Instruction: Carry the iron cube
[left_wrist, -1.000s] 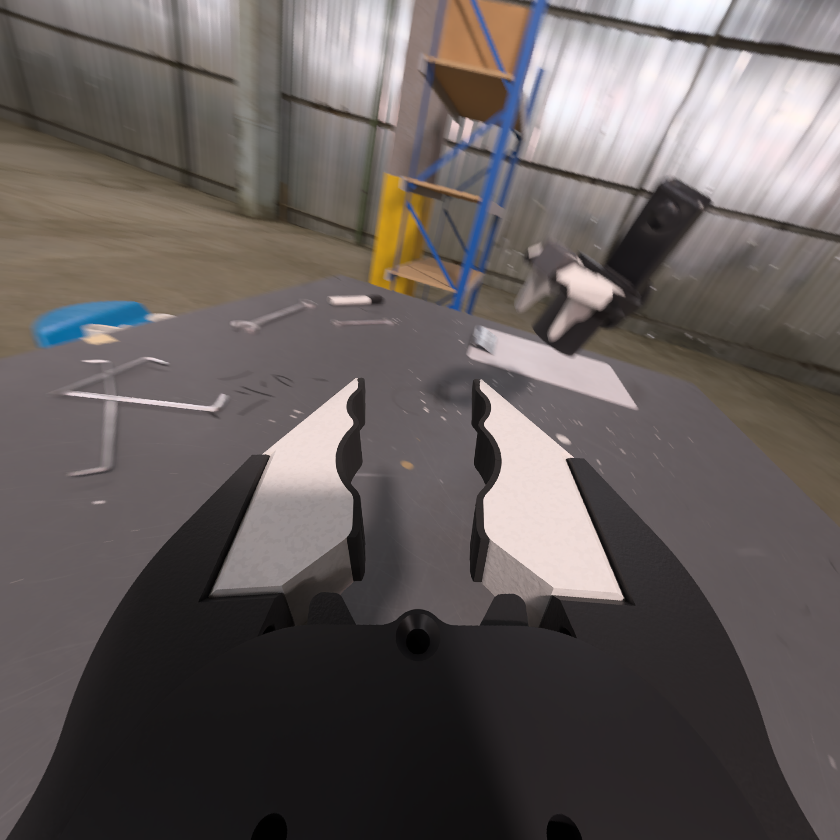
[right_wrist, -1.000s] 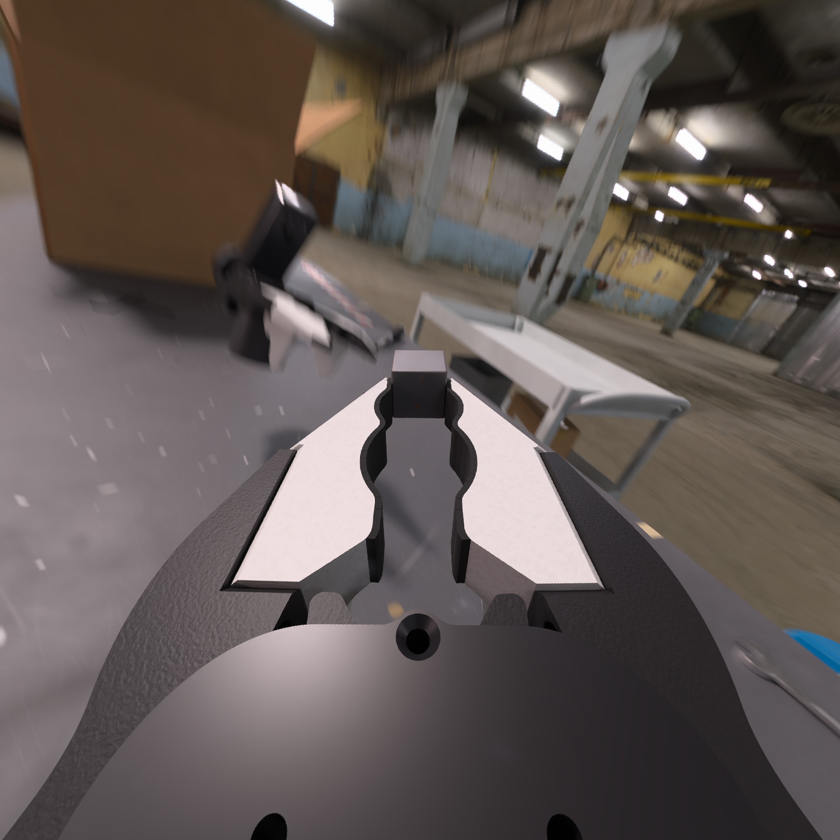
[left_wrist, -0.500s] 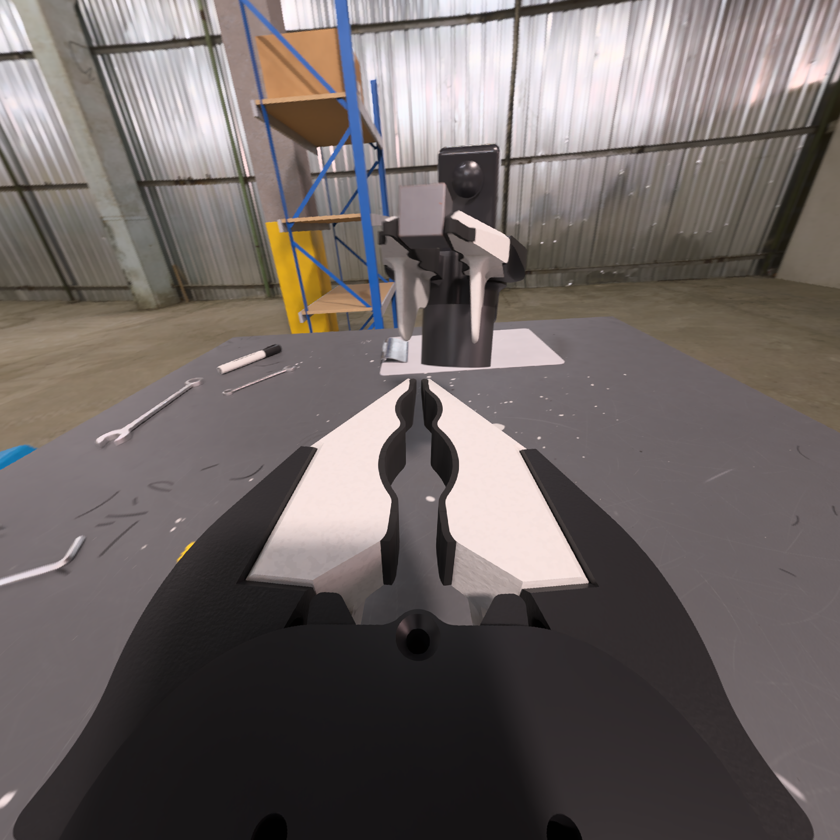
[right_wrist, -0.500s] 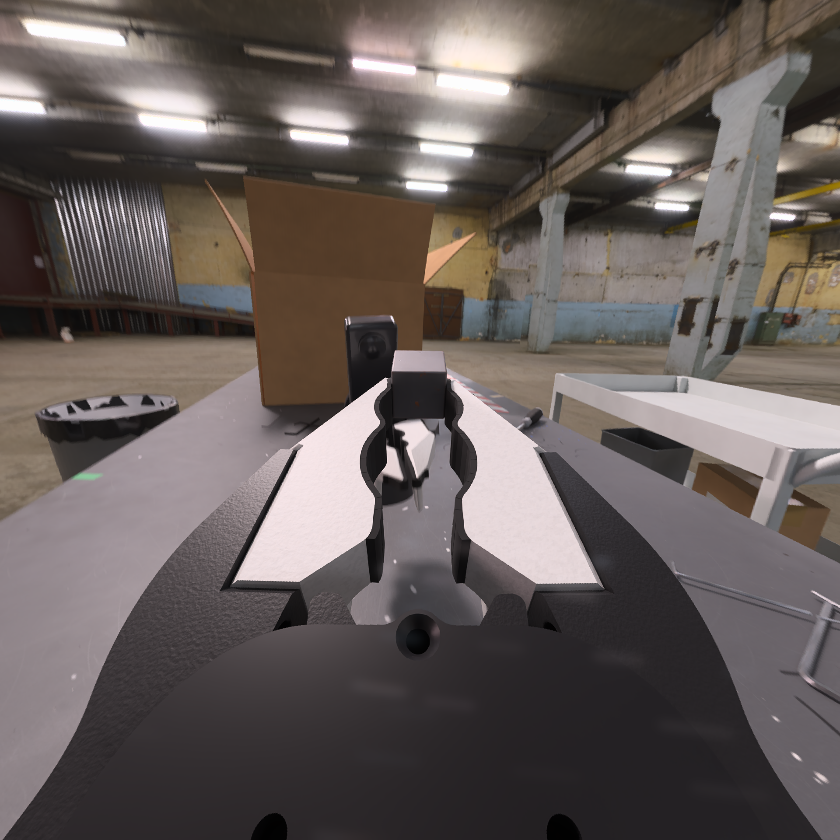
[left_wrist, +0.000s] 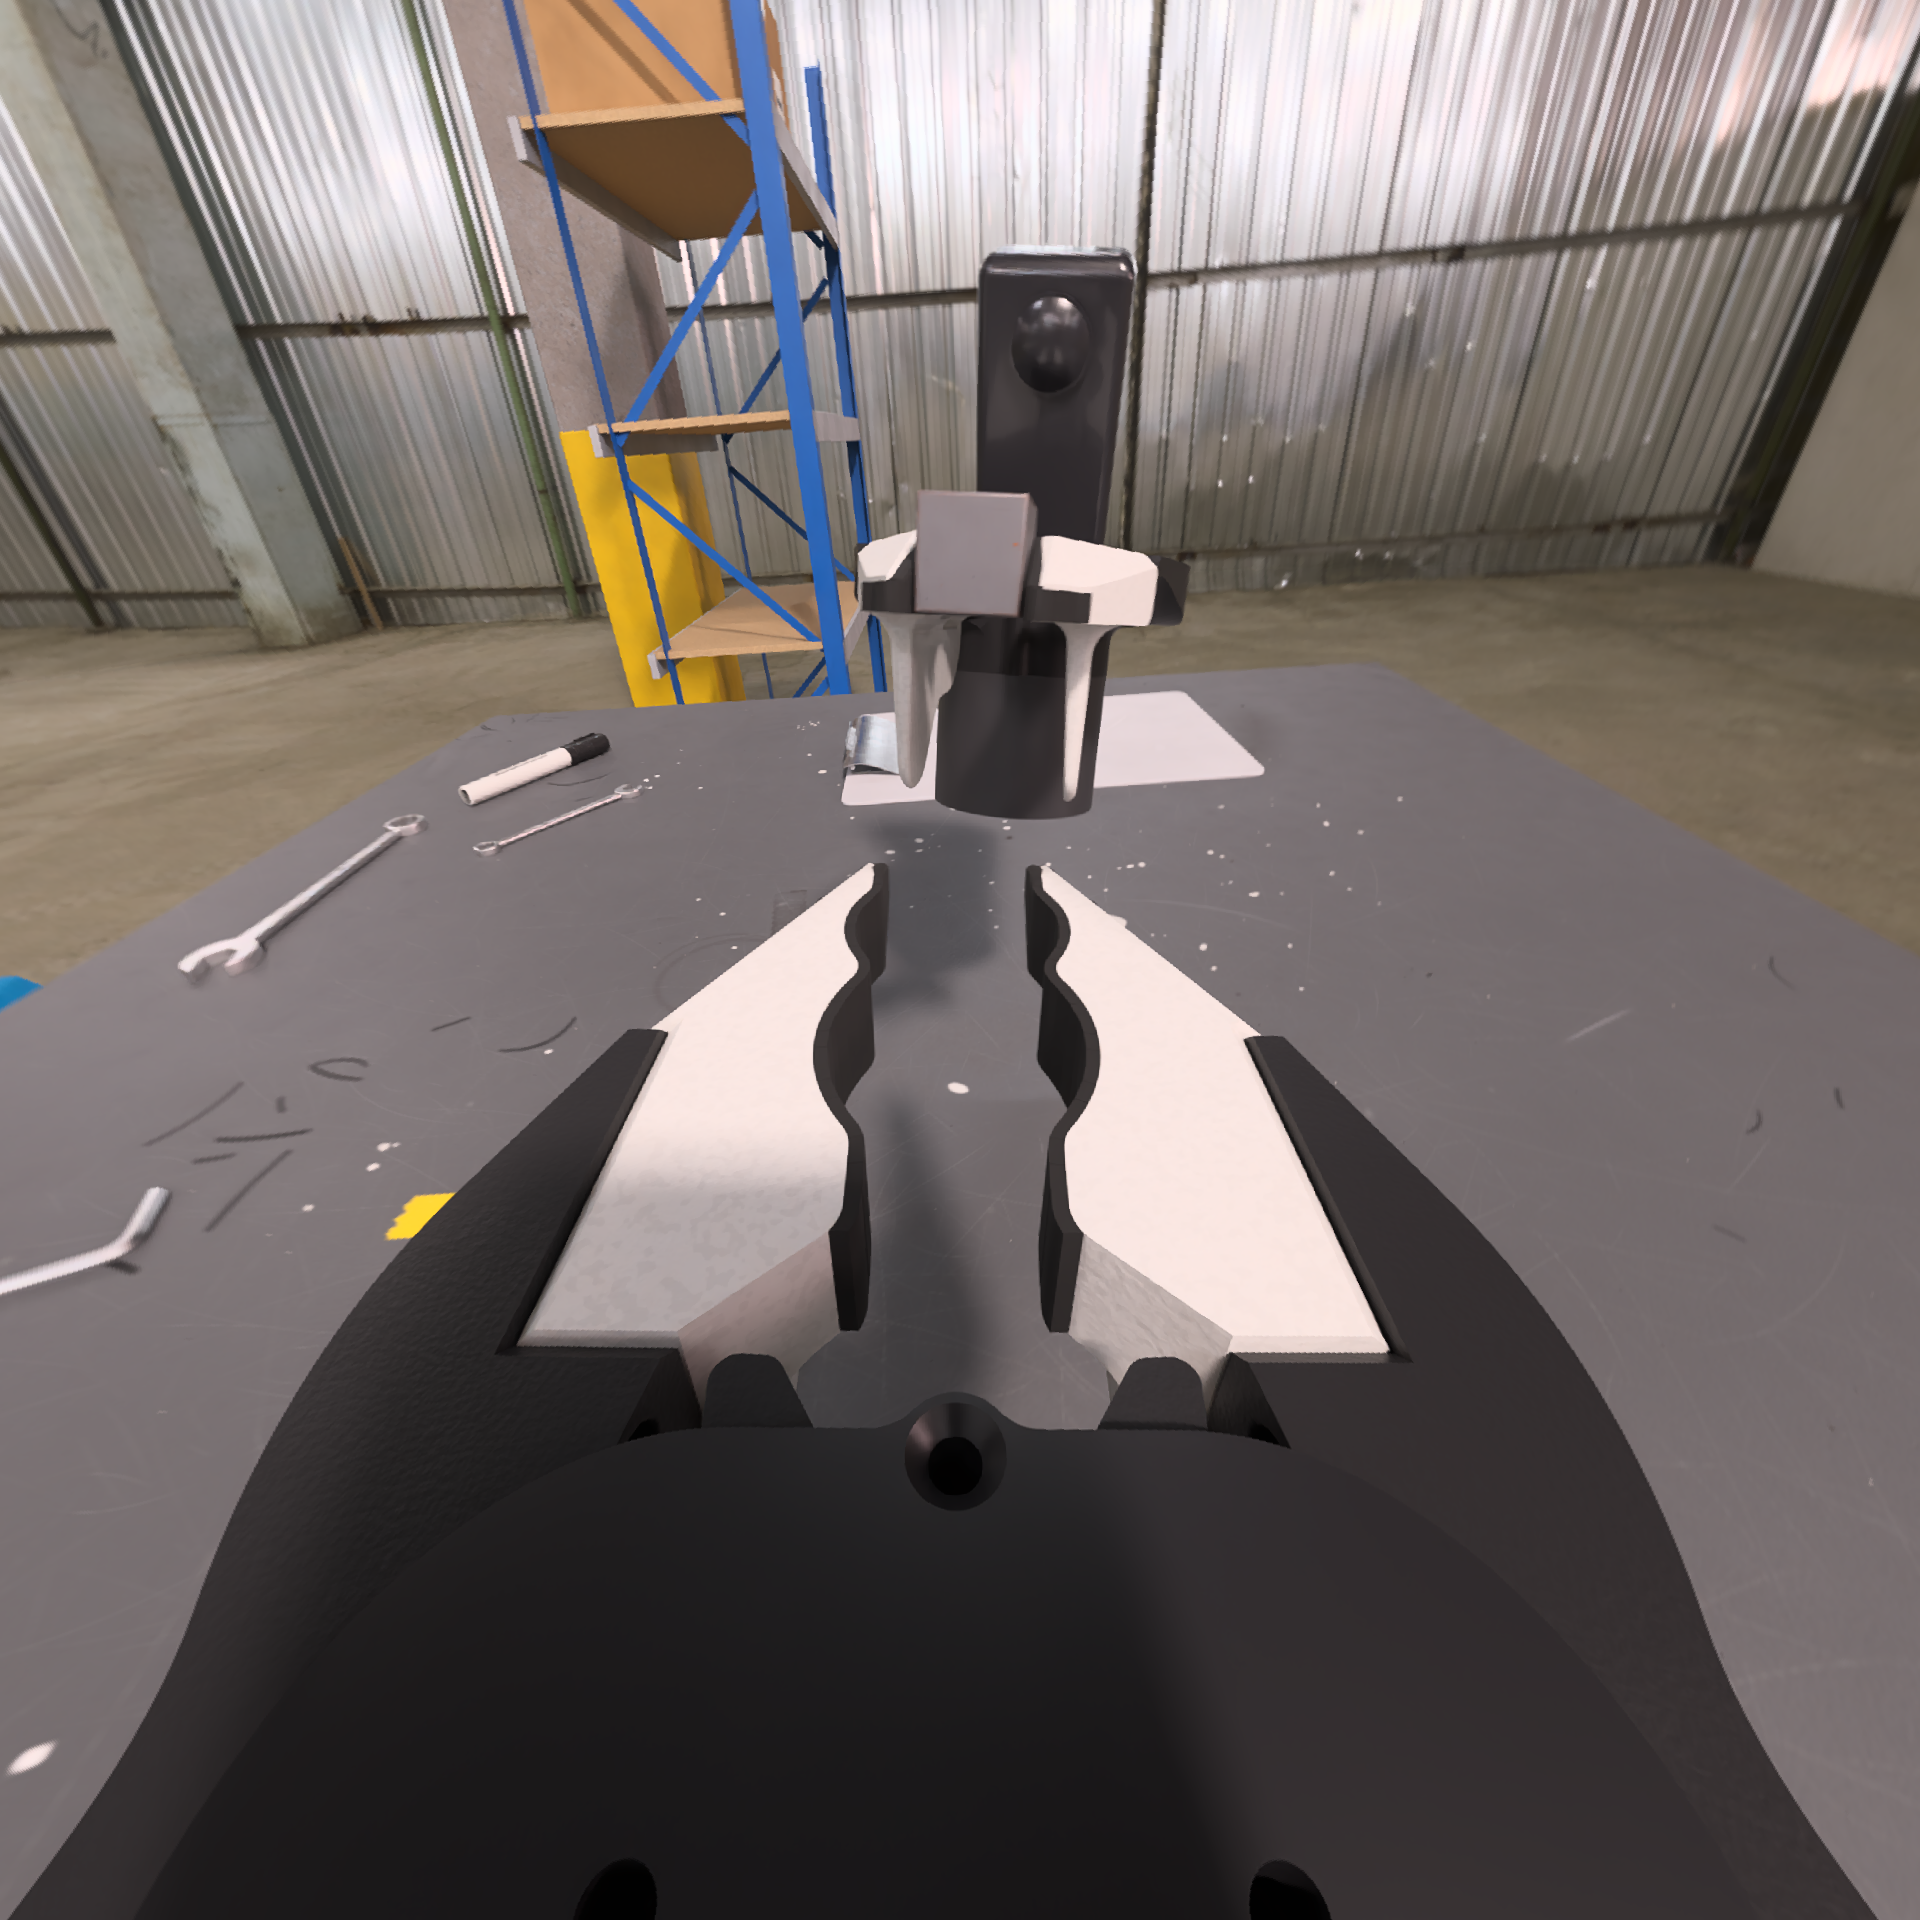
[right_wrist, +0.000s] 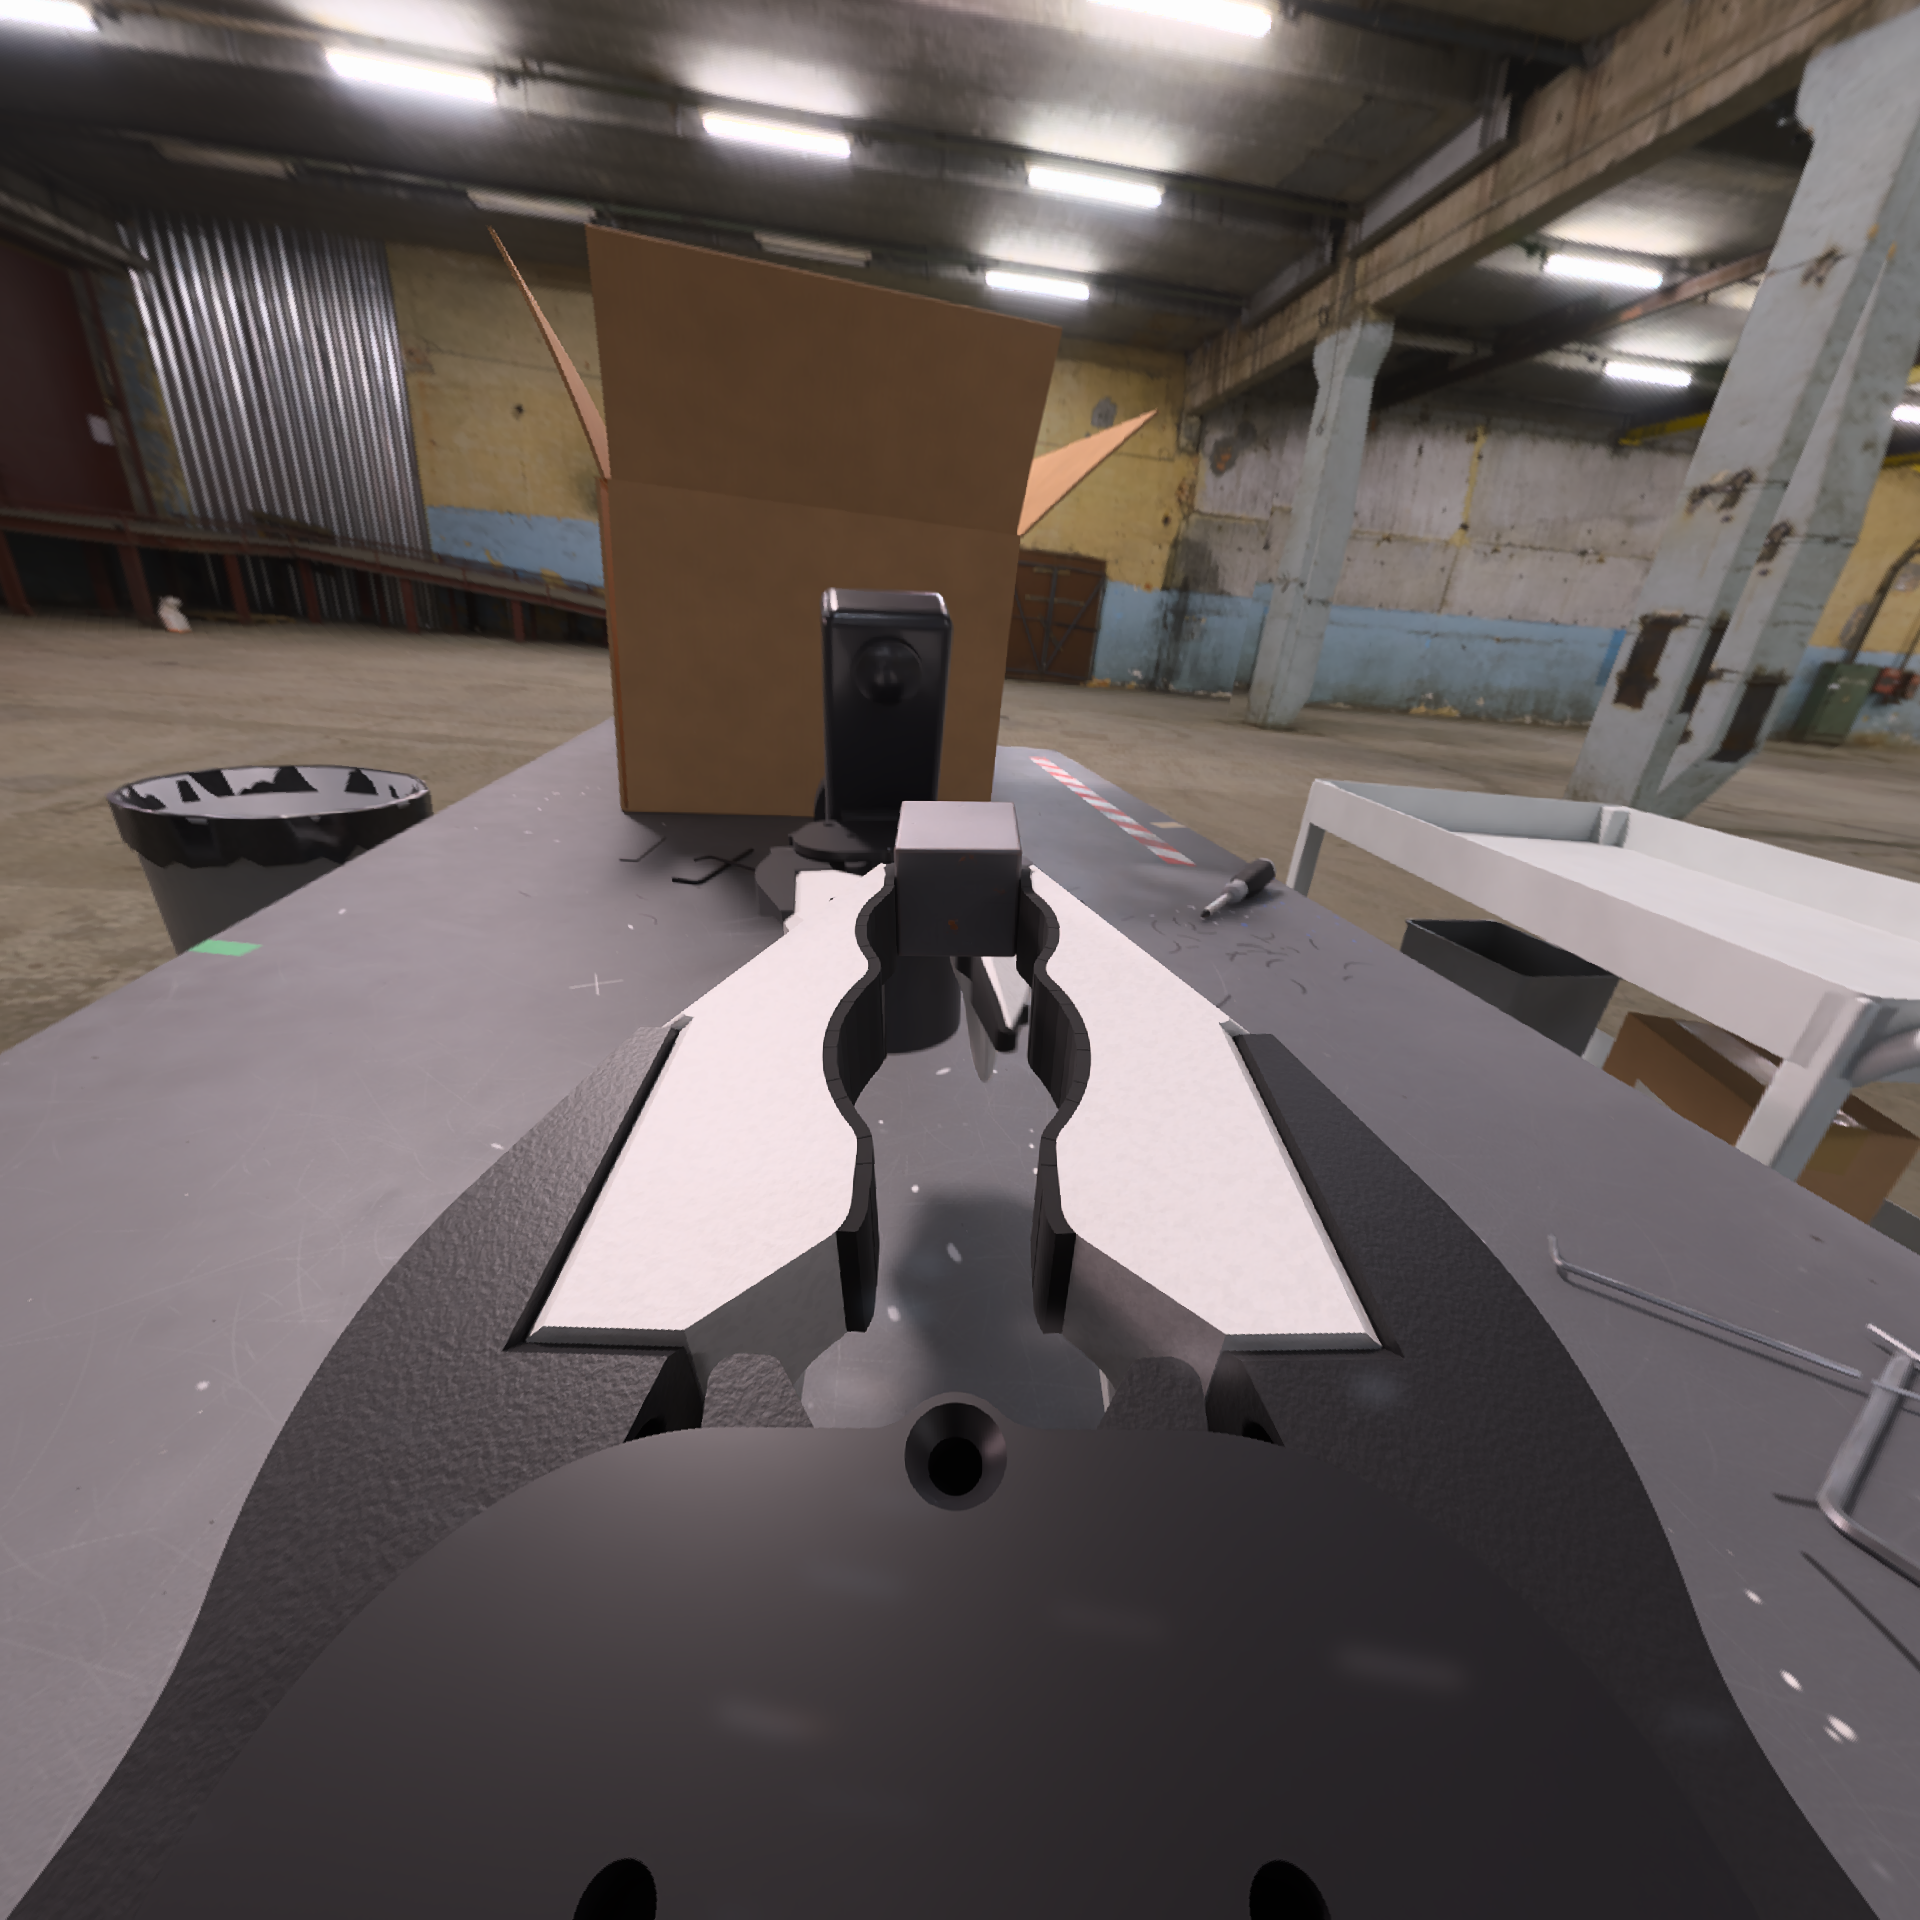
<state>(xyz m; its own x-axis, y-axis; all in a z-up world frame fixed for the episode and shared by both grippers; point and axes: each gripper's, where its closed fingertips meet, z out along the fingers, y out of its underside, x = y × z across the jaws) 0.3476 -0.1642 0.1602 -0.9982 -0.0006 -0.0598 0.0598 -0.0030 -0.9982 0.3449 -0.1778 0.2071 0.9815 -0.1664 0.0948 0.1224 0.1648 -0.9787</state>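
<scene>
The right gripper (right_wrist: 956, 914) holds the cube (right_wrist: 954, 891) pinched at its jaw tips, lifted above the desk (right_wrist: 312, 1039). Facing it, the left gripper (left_wrist: 956, 883) hovers empty, jaws partly apart. To carry well, keep the pinch firm and level, since the hold is shallow.

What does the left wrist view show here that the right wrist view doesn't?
Only the left wrist view: a blue rack, a marker, wrenches and a white sheet. Only the right wrist view: a cardboard box, a bin and a white side table. Both show the grey table, the open left tool and the right tool gripping the iron cube.
</scene>
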